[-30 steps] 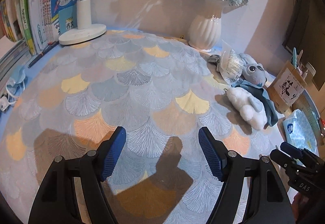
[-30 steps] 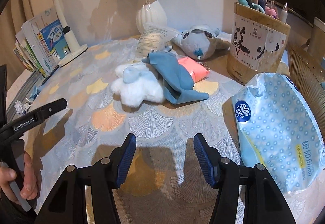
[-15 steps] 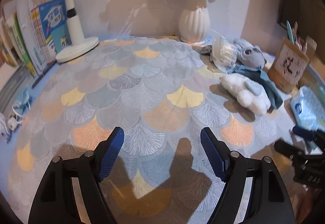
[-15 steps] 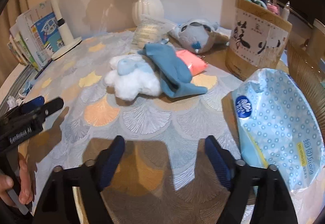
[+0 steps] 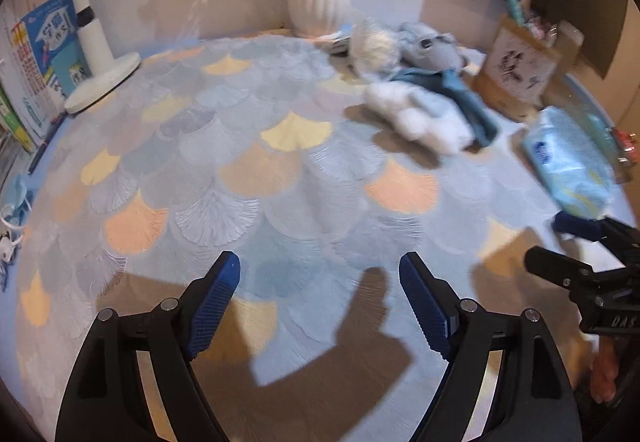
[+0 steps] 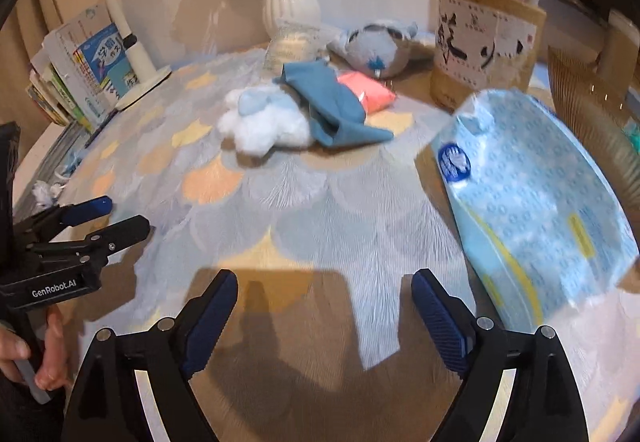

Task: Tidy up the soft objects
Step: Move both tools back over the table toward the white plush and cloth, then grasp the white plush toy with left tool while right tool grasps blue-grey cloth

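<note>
A white fluffy plush [image 6: 266, 121] lies on the patterned tablecloth [image 6: 320, 209], with a blue cloth [image 6: 332, 109] draped beside it and a pink soft item [image 6: 368, 93] behind. A grey plush toy [image 6: 376, 45] lies further back. The same heap shows in the left wrist view: white plush [image 5: 416, 117], blue cloth [image 5: 452, 89], grey plush [image 5: 432, 49]. My left gripper [image 5: 320, 302] is open and empty, well short of the heap. My right gripper [image 6: 324, 318] is open and empty, near the table's front, also seen from the left [image 5: 560, 246].
A blue tissue pack [image 6: 528, 193] lies right of my right gripper. A pen holder [image 6: 484, 41] stands at back right, a white vase [image 6: 290, 7] with flowers behind the heap, a lamp base [image 6: 140, 85] and books [image 6: 92, 69] at left. A clear packet [image 6: 290, 45] lies by the vase.
Both grippers have pulled back and turned a little, so the heap looks farther off. The right jaws have opened wider. Nothing on the table has moved.
</note>
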